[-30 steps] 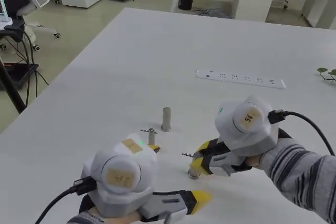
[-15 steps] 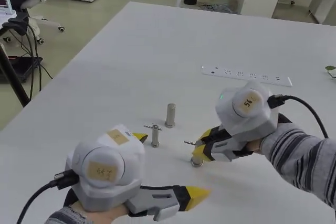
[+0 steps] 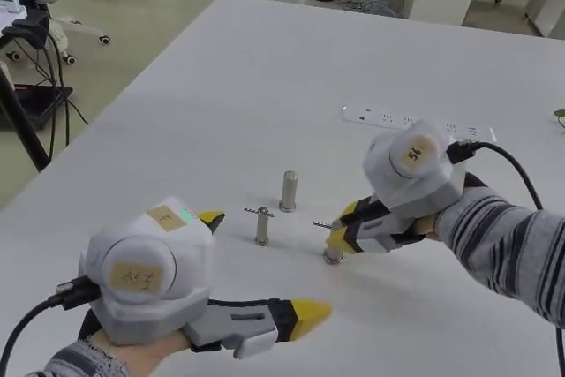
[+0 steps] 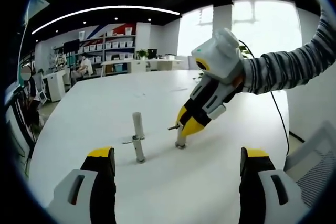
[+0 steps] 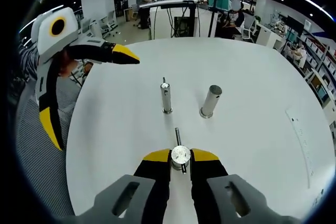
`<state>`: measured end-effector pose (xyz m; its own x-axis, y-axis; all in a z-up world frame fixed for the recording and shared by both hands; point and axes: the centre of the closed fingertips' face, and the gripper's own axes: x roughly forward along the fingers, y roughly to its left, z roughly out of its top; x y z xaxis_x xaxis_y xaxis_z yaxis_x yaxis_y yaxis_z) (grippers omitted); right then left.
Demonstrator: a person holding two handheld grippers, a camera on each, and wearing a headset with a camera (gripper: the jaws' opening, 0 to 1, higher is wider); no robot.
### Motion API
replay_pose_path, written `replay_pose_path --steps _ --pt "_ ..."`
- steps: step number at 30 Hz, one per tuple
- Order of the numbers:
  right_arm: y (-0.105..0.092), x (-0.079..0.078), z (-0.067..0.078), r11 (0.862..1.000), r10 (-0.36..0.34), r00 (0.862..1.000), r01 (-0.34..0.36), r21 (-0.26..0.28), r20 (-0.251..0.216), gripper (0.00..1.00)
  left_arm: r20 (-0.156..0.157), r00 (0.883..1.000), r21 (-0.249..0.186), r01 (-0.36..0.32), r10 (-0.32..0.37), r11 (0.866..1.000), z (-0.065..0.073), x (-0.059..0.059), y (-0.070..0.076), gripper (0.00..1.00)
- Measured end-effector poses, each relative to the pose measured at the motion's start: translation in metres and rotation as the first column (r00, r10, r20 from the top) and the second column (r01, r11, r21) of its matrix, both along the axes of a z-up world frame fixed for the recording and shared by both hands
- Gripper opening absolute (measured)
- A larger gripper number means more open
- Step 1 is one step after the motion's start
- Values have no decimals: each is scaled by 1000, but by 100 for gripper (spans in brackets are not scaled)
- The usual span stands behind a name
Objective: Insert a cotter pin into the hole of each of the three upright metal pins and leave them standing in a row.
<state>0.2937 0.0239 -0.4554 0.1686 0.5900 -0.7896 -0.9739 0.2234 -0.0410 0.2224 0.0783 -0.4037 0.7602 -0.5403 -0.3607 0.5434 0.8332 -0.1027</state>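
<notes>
In the head view the top of the near pin point(image 3: 333, 256) is hidden behind the yellow tips of the right gripper point(image 3: 338, 234), so only its base on the table point(image 3: 221, 86) shows, just right of the middle pin point(image 3: 262, 229) and slightly nearer the person; the right gripper view shows its round head with those jaws closed against both sides of it; the near cotter pin point(image 3: 320, 224) juts from between the tips toward the middle pin, its far end out of sight; the left gripper point(image 3: 260, 264) is cut off by the bottom edge of the head view, and its jaws stand wide apart, holding nothing, one tip left of the middle pin and the other nearer the person; a striped sleeve point(image 3: 503, 245) runs out of the picture at the right; bare tabletop lies open beyond the middle pin, the table's left edge is well apart from it, and a power strip point(image 3: 415, 121) lies well beyond it to the right; the middle cotter pin point(image 3: 255, 212) sits crosswise through the middle pin's upper hole, and both pins stand upright; the far pin point(image 3: 288, 192) stands upright just beyond the middle pin, a plain cylinder; whether its top is hollow is hard to make out.
</notes>
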Motion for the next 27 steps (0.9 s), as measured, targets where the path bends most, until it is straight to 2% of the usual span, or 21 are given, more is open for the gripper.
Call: replay_pose_path --steps 5,12,21,26,27 --pt "0 0 -1 1000 14 1000 -14 -3 -10 9 -15 1000 42 2 -1 999 -9 0 2 99" --pt "1 -1 -1 999 35 999 -35 -2 -7 9 -37 999 39 0 1 999 -15 -2 3 99" --pt "2 -3 1 999 50 999 -50 1 -1 9 -50 999 47 -5 8 999 -18 -2 6 99" --pt "3 -4 2 999 46 999 -46 4 11 10 -65 998 25 -16 17 1000 -18 -2 7 98" --pt "5 -3 5 999 41 999 -42 22 21 10 -65 998 22 -17 19 1000 -18 -2 7 98"
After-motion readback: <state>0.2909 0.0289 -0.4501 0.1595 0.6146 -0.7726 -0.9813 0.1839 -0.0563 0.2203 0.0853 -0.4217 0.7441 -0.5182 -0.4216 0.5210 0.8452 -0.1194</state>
